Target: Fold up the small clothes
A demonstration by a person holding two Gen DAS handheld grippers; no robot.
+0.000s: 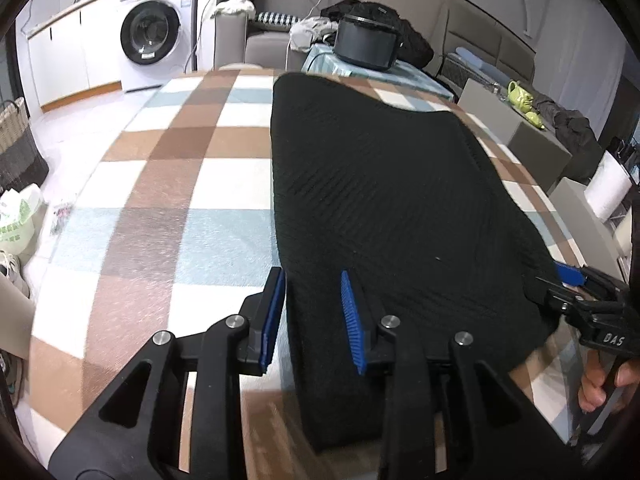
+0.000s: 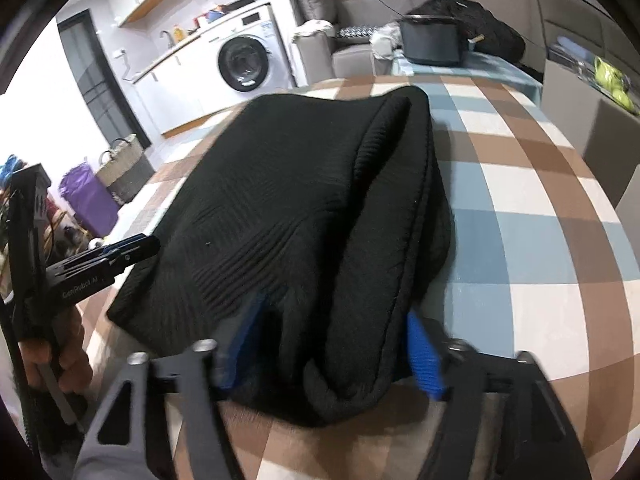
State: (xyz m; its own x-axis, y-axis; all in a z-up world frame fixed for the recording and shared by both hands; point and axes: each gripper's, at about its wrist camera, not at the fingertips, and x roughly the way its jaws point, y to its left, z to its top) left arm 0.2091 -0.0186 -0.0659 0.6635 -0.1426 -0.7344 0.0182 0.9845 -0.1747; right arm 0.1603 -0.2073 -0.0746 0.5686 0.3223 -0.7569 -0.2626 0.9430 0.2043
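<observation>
A black knitted garment lies folded lengthwise on the checked tablecloth; it also shows in the right wrist view. My left gripper is open, its blue pads either side of the garment's near left edge. My right gripper is open around the bunched near right edge of the garment, where several layers are stacked. The right gripper also shows at the right edge of the left wrist view. The left gripper shows at the left of the right wrist view.
A dark round pot stands on a pale blue cloth beyond the table's far end. A washing machine and a grey sofa are behind. A woven basket and bags sit on the floor at left. Grey boxes are at right.
</observation>
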